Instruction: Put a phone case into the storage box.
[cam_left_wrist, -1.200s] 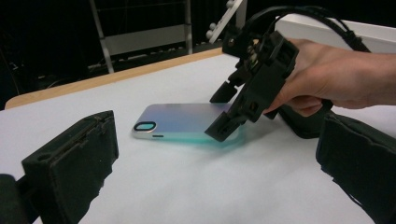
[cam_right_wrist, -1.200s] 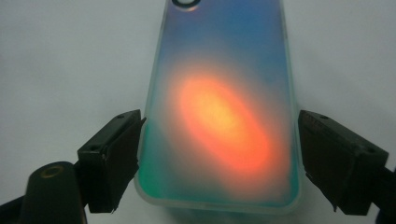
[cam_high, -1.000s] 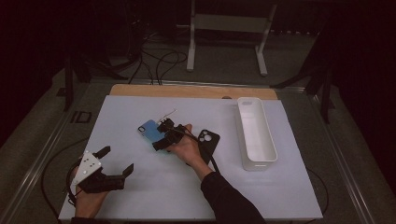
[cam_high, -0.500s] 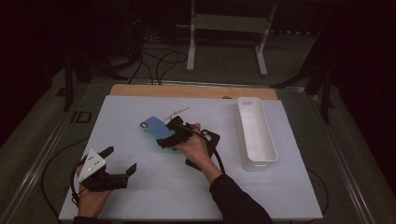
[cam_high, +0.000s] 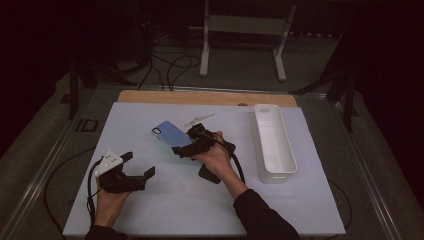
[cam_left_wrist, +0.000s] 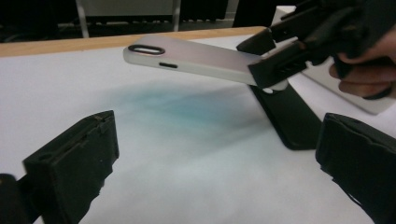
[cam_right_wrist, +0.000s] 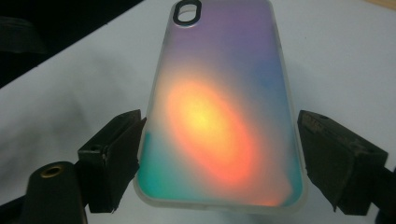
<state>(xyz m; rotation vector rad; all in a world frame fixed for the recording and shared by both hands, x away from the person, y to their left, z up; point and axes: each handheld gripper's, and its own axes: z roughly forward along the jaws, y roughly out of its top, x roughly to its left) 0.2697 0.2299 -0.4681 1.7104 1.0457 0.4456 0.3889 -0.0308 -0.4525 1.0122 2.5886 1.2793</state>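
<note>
Now the right gripper (cam_high: 183, 148) is gripping a glossy, rounded phone case (cam_high: 169, 134), lifted and tilted; the left gripper (cam_high: 139, 165) is hovering with jaws apart.

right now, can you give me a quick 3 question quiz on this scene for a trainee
1. True or false: the phone case lies flat on the table.
2. Which claw has the phone case between its jaws? A) the left claw B) the right claw C) neither
3. What long white thing stands at the right side of the table?

Key
1. False: in the left gripper view the case hangs above the white top, lifted by one end.
2. B. The right claw grips it across its width; the left claw is open with nothing in it.
3. A white tray, beyond the black phone case that lies by the right hand.
</note>
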